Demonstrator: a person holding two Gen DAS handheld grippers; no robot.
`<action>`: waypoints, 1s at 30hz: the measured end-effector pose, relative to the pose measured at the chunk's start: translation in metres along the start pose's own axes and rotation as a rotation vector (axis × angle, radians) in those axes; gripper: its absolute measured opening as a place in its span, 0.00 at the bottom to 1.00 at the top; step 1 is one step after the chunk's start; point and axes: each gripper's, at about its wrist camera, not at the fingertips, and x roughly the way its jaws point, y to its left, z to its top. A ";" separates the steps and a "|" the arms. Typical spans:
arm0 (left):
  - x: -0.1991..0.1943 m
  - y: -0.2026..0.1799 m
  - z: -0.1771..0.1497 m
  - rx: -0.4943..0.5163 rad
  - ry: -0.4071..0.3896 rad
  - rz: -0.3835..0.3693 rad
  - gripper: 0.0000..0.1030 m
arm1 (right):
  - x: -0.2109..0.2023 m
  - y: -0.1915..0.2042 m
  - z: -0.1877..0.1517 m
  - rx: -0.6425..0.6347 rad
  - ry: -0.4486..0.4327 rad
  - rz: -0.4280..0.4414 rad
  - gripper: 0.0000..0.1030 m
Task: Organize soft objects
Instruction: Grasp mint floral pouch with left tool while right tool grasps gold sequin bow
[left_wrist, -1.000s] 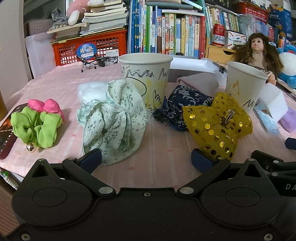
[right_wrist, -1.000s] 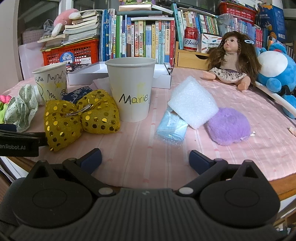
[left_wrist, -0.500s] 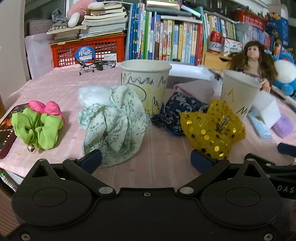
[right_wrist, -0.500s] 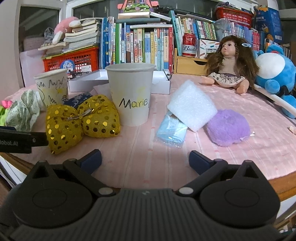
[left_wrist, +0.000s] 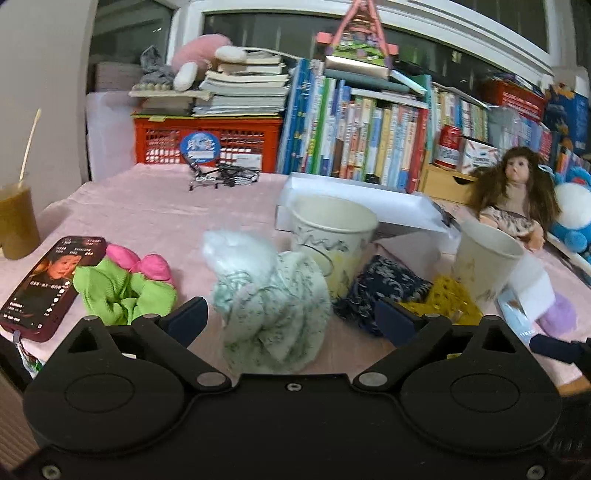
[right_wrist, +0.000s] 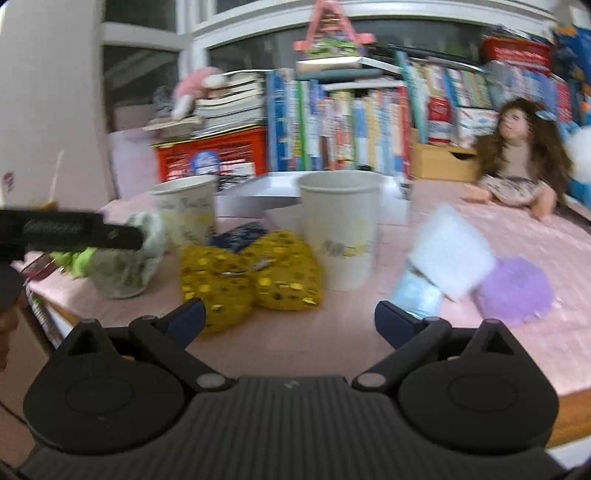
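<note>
- Soft objects first: the pale green floral scrunchie sits right at the near edge of the counter, dead centre between my left gripper fingers, with a white fluffy puff touching it just behind.
- Left of it lies the green-and-pink scrunchie, beside a phone with its screen lit.
- To the right I've got the navy patterned scrunchie and the gold sequin bow, tucked between the scribbled paper cup and the second paper cup.
- Further right: a white foam block resting on a pale blue packet, and a purple puff touching the block's right side.
- What's changed: compared with a second ago, both cameras have lifted and tipped up. I now see down into the cup mouths, the window shows above the books, and the right view is smeared with motion blur.
- The left gripper has also closed in over the floral scrunchie, which now fills the gap ahead of its fingers.
- Left gripper: spread wide, holding nothing.
- Right gripper: equally wide, empty, with the gold bow just ahead of its left finger.
- My read: nothing is sorted yet and both cups look empty, so this is the approach to the first pick, probably the floral scrunchie into the scribbled cup.
- Watch point: the puff may drag along with the scrunchie.
</note>
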 end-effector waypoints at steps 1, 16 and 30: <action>0.003 0.003 0.001 -0.012 0.003 0.008 0.90 | 0.001 0.005 0.000 -0.018 0.000 0.010 0.99; 0.045 0.029 -0.004 -0.200 0.082 -0.026 0.70 | 0.025 0.048 0.002 -0.085 -0.013 -0.023 0.74; 0.058 0.035 -0.011 -0.266 0.097 -0.046 0.69 | 0.025 0.060 -0.004 -0.016 -0.049 -0.057 0.57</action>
